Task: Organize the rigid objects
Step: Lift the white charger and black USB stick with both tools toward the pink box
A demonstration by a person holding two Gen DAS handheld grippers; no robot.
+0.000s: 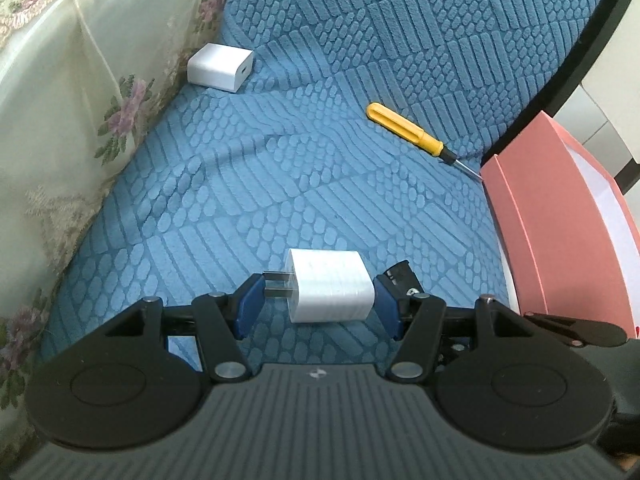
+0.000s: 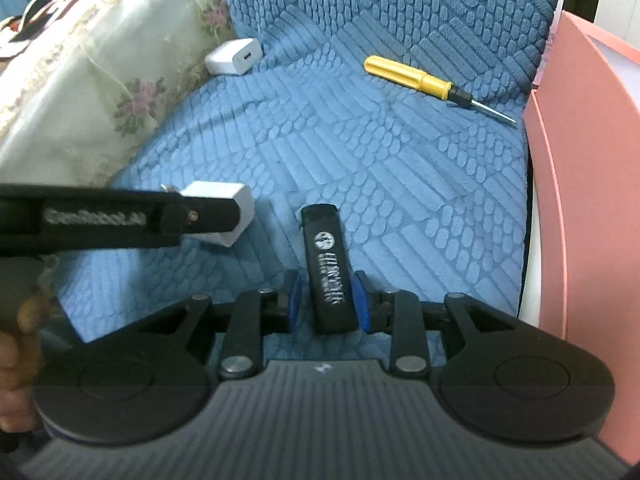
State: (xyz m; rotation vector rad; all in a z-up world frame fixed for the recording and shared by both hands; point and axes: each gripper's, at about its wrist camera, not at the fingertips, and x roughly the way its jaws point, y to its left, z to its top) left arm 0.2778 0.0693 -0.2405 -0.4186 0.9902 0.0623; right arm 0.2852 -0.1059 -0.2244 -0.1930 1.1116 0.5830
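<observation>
The left gripper (image 1: 318, 298) clamped a white plug charger (image 1: 330, 290) lengthwise, prongs against one pad, on the blue textured cover (image 1: 320, 160). The right gripper (image 2: 326, 300) straddled a black lighter (image 2: 329, 268), pads just beside it, not visibly pressing.

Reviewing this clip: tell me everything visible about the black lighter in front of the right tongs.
The black lighter is a slim, glossy, plastic-looking bar with rounded ends and white print on its top face. It lies flat on the blue textured cushion, lengthwise away from the camera. Its near half sits between the blue pads of the right tongs, which stand close beside it; whether they press it cannot be told.
</observation>
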